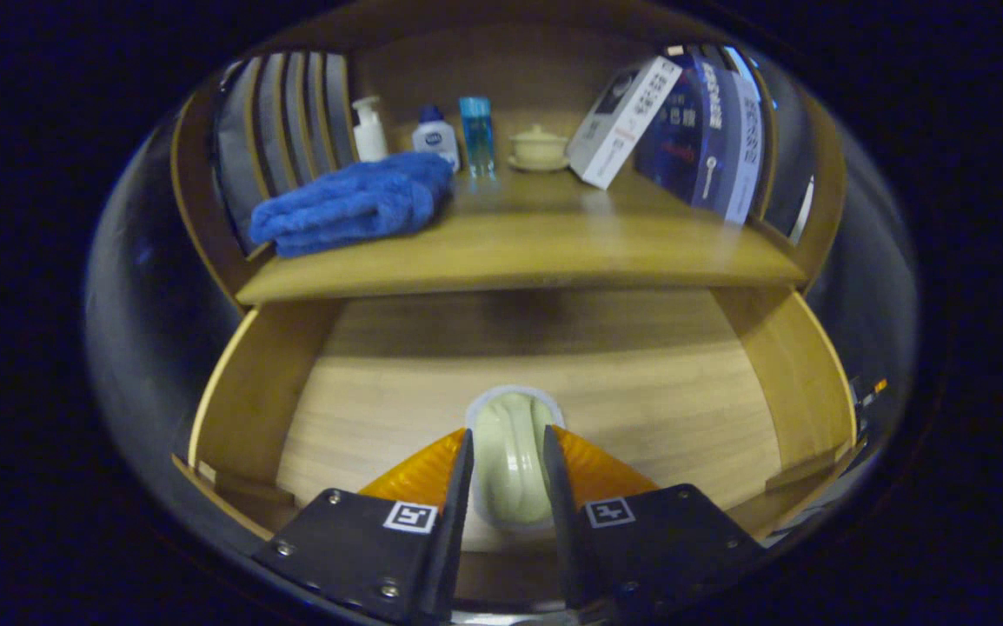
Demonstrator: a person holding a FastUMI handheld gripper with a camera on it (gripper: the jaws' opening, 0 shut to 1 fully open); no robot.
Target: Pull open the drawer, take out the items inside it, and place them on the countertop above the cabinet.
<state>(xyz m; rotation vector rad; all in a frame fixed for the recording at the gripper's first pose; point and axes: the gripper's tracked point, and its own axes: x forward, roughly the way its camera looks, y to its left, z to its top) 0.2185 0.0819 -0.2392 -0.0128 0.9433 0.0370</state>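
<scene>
Cup [514, 452] in the open drawer [241, 391] looks hard, smooth and breakable; the claw [508, 452] pinches its sides.

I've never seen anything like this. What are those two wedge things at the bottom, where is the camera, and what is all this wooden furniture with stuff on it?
The camera rides on a hand-held gripper that a person carries; the two wedges are its fingers, seen from behind. It looks down into an open wooden drawer. Between the fingers sits a pale, rounded, cup-like item; the fingers close in on its two sides and seem to press it, though I cannot be sure of the grip. Above the drawer is the countertop. On it lie a folded blue towel, a white pump bottle, a small bottle with a blue cap, a clear blue bottle, a cream lidded cup on a saucer and a white box leaning against books.
</scene>
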